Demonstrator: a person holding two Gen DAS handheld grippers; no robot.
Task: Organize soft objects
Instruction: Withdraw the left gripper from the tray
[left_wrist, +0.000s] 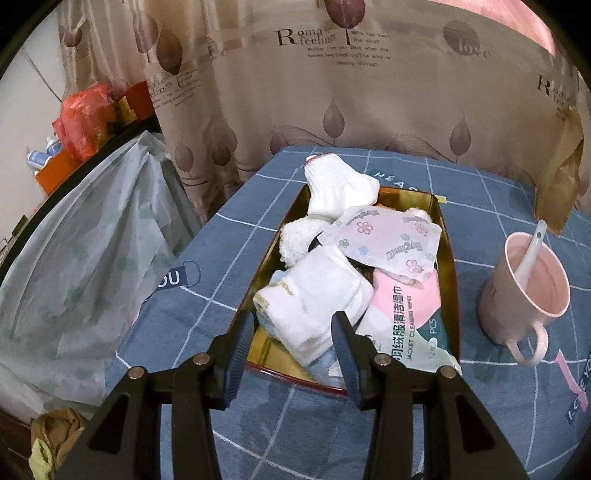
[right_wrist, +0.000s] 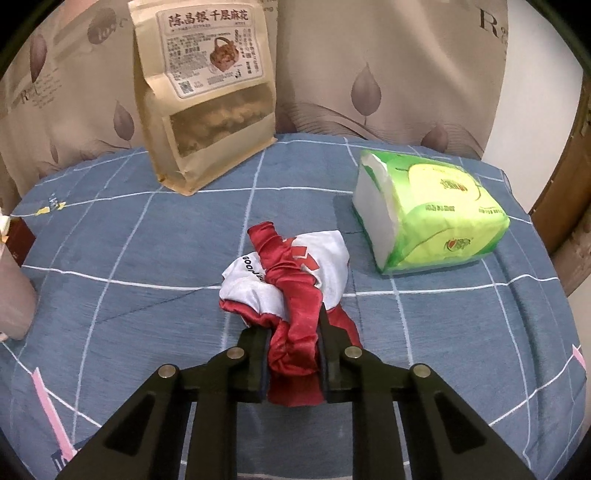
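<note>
A gold-lined tin box (left_wrist: 448, 258) on the blue checked cloth holds white socks (left_wrist: 334, 188), a folded white towel (left_wrist: 321, 299), a flowered wrapper (left_wrist: 384, 240) and a pink wipes pack (left_wrist: 402, 314). My left gripper (left_wrist: 293, 325) hangs open over the box's near end, its pads on either side of the towel without touching it. In the right wrist view a crumpled red and white cloth (right_wrist: 291, 273) lies on the table. My right gripper (right_wrist: 291, 332) is shut on its red near end, which bunches between the pads.
A pink mug with a spoon (left_wrist: 524, 291) stands right of the box. A brown snack bag (right_wrist: 210, 96) stands at the back and a green tissue pack (right_wrist: 432, 218) lies at the right. Curtains hang behind the table. A plastic-covered bundle (left_wrist: 81, 251) sits off the left edge.
</note>
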